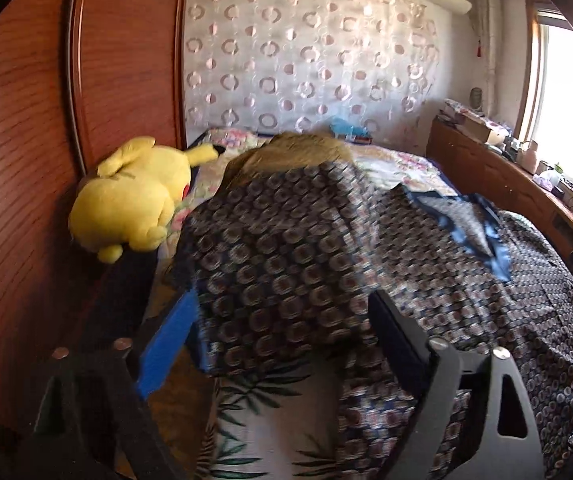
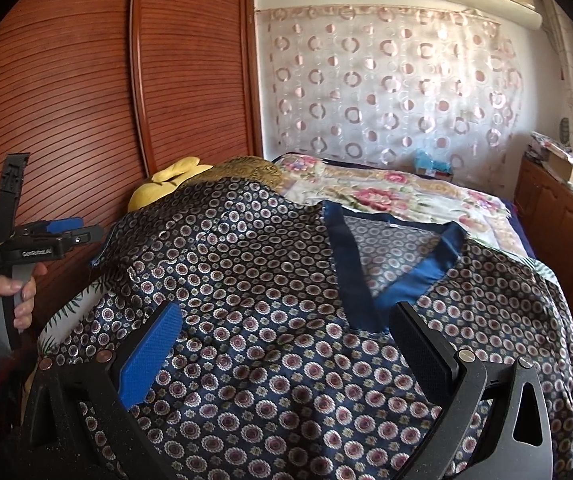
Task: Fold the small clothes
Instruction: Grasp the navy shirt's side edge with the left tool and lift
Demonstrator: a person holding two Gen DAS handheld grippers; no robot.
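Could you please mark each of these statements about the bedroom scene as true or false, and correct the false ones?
1. The right gripper is clamped on the patterned garment. False: its jaws are open above the fabric, holding nothing.
2. The garment has a plain blue V-shaped neckline. True.
3. The yellow plush toy lies beside the wooden wardrobe. True.
4. The left gripper has its jaws shut. False: they stand wide apart, over the garment's edge.
5. The garment is already folded into a neat square. False: it lies spread out across the bed.
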